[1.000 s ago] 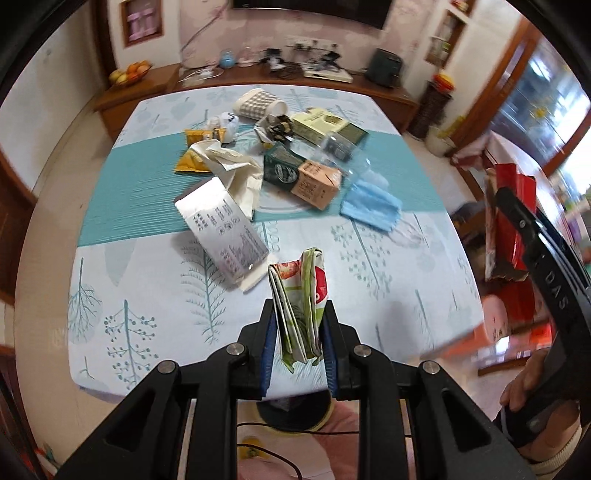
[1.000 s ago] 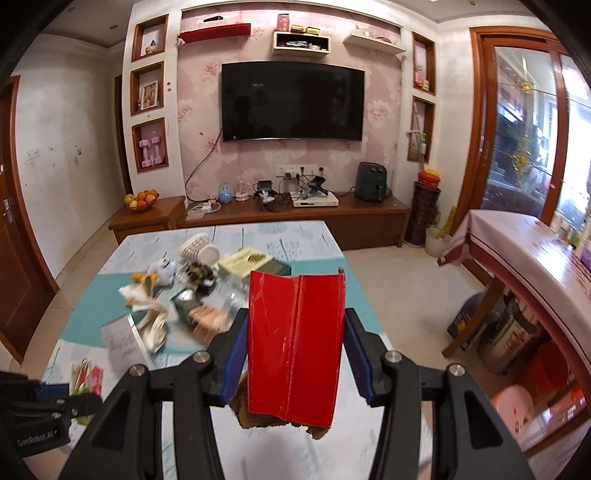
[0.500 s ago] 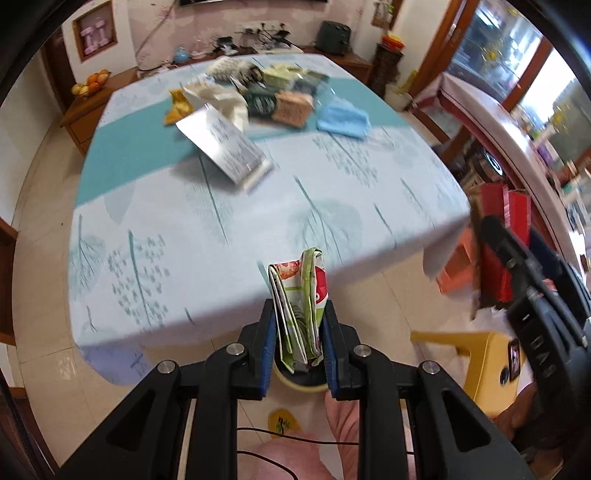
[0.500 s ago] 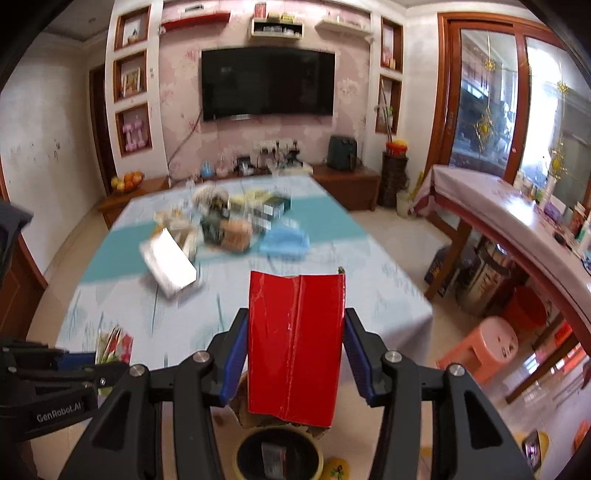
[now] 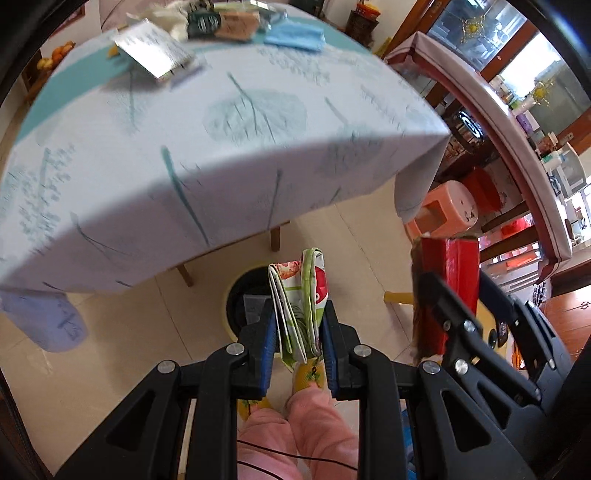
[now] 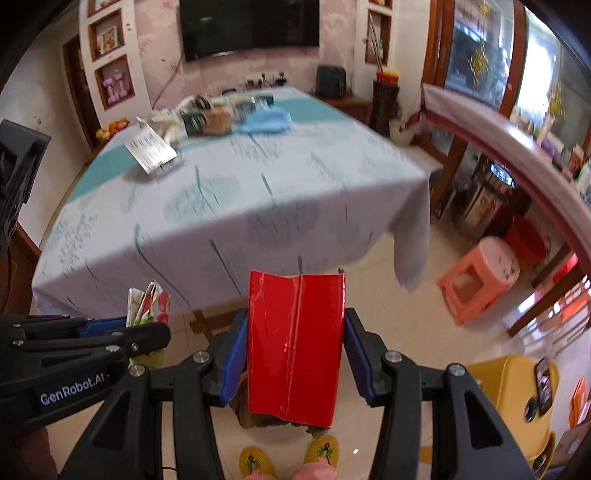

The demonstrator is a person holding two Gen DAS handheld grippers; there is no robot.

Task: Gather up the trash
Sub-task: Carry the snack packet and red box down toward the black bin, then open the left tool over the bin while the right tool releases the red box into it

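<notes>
My left gripper is shut on a folded, flower-printed wrapper and hangs over a round yellow-rimmed bin on the floor in front of the table. My right gripper is shut on a flattened red box; the left wrist view shows that red box just right of the bin. More trash lies at the table's far end: a silver packet, a blue face mask and brown and green cartons.
The table with the leaf-print cloth overhangs the floor just beyond the bin. A pink stool and a yellow stool stand to the right. A person's pink trouser legs and yellow slippers are below the grippers.
Both grippers have come back off the table and sunk toward the floor, tilting downward, each keeping its hold. The bin has come into view under the left gripper.
</notes>
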